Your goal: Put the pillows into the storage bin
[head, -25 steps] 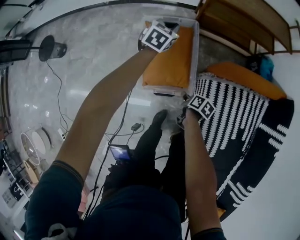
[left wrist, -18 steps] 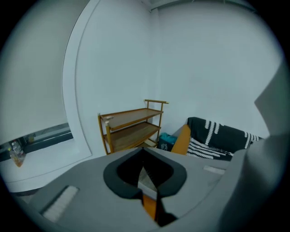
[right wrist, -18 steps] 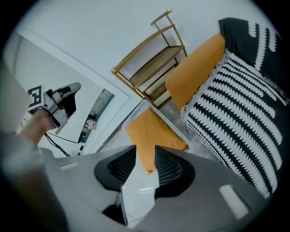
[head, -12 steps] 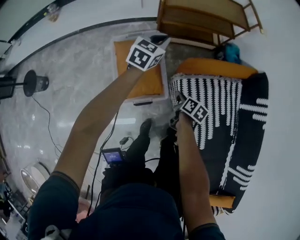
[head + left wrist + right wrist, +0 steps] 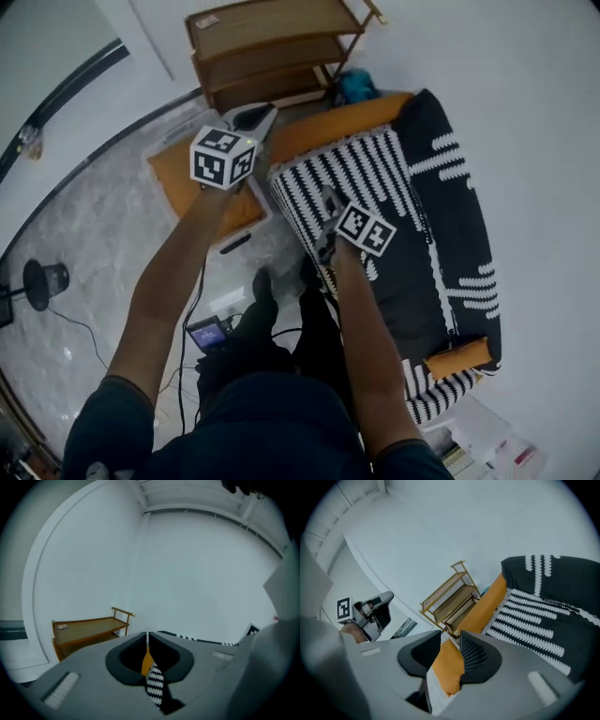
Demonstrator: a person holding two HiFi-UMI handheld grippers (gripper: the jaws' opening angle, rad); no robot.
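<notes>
Three orange pillows show. One pillow (image 5: pixel 183 183) lies in the single storage bin (image 5: pixel 246 228), a second pillow (image 5: pixel 347 127) lies along the far end of the patterned sofa (image 5: pixel 450 216), and a third pillow (image 5: pixel 457 356) lies at its near end. Of the two grippers, the left gripper (image 5: pixel 262 114) hangs above the bin with jaws together on nothing. The right gripper (image 5: pixel 330 199) hangs over the sofa's edge, jaws apart and empty.
</notes>
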